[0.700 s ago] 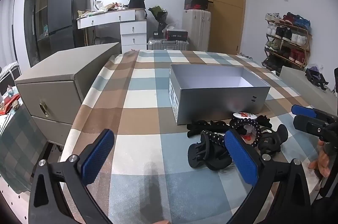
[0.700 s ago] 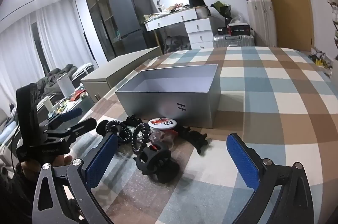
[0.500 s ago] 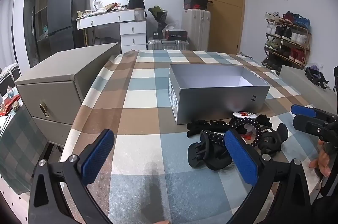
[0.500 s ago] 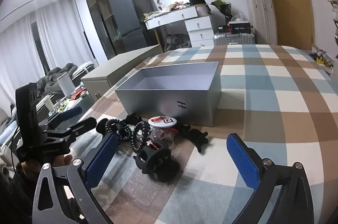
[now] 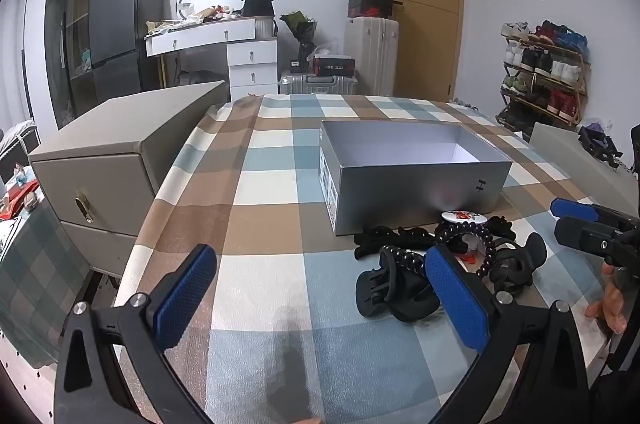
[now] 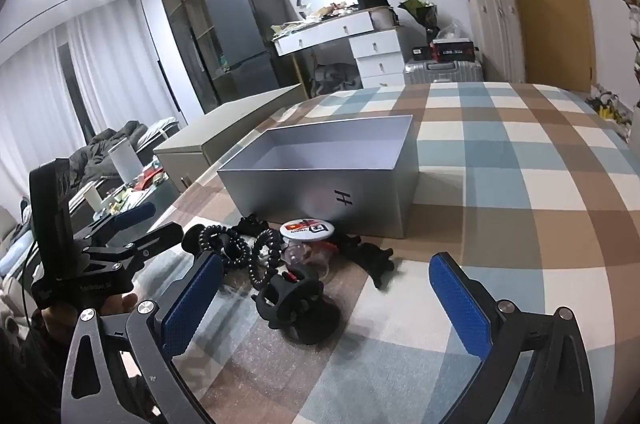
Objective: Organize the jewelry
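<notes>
Left edge: grey cabinet (image 5: 120,160) beside checked tablecloth (image 5: 272,184).

Left gripper (image 5: 320,288): fingers wide apart, empty, above bare cloth, just left of the pile.

Centre: jewelry pile (image 5: 444,264) on the cloth, touching the near wall of open grey box (image 5: 416,192). Box interior looks empty. In the pile: black claw clip (image 6: 298,308) nearest, beaded bracelet (image 6: 266,256), round badge (image 6: 306,228), further dark clips.

Right gripper (image 6: 326,300): fingers wide apart, nothing held, claw clip between them but untouched.

Step judged: opening approach, nothing sorted yet.

Next move calls for: lowering onto one piece, likely the claw clip, closing without snagging the bracelet, lifting over the box wall.
</notes>
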